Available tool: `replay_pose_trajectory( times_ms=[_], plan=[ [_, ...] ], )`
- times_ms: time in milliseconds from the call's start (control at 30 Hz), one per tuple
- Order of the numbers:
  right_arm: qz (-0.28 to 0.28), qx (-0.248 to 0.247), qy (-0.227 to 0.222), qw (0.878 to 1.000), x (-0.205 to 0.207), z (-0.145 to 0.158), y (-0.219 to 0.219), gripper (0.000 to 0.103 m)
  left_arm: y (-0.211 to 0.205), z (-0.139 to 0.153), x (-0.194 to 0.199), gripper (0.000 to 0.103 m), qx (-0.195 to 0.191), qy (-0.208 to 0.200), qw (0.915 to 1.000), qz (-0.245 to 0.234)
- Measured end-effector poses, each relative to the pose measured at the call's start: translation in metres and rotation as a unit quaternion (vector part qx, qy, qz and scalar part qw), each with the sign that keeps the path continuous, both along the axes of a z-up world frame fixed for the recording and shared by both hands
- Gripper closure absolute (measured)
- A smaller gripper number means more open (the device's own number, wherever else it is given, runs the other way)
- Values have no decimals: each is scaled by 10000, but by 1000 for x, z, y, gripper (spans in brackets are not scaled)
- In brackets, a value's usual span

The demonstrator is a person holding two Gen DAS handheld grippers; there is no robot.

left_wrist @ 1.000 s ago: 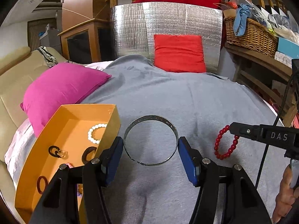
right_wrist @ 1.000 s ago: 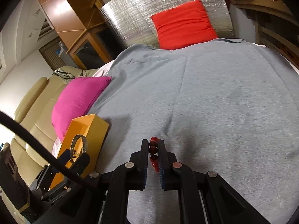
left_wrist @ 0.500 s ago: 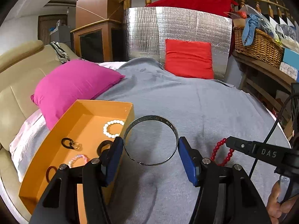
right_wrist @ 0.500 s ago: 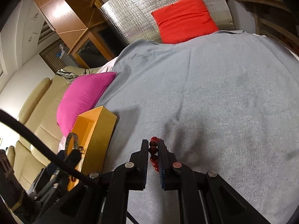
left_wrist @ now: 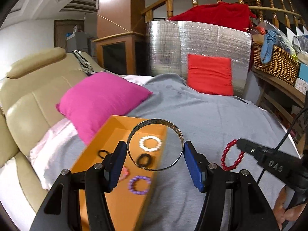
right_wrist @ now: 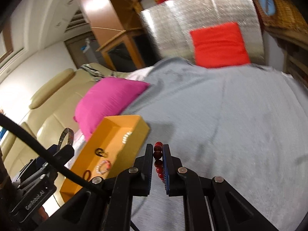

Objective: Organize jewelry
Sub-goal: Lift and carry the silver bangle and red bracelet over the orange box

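Grey blanket (left_wrist: 211, 115) on bed, orange tray (left_wrist: 107, 134) at 9 o'clock. Left gripper (left_wrist: 155, 152), fingers spread wide, grips metal bangle (left_wrist: 179, 134) across its width, above tray's near-right wall. Right gripper (right_wrist: 158, 163) pinches red bead bracelet (right_wrist: 157, 155), nearly closed. Step: carrying both to tray. Next: shift left, lower, release. Versus 1 s ago: tray now under bangle; both grippers moved leftward.
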State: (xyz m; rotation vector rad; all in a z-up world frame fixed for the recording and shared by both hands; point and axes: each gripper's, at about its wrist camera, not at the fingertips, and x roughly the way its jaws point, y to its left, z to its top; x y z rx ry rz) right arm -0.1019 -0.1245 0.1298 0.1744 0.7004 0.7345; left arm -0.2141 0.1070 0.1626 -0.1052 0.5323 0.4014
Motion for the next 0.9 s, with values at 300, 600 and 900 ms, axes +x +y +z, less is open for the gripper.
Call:
replay_pose_trajectory(
  times_ms=[300,600,900],
  plan=[
    [538,535,-58,9971,-20,30,31,92,54,24,-38,41,196,-101,9973,702],
    [1302,815,102,9881,-46,39,84,92,98,14,-64,41,219,69,9947,999],
    [1960,512,404,9784,-65,12,149,92,125,-37,-71,41,115,616,9935,953]
  ],
)
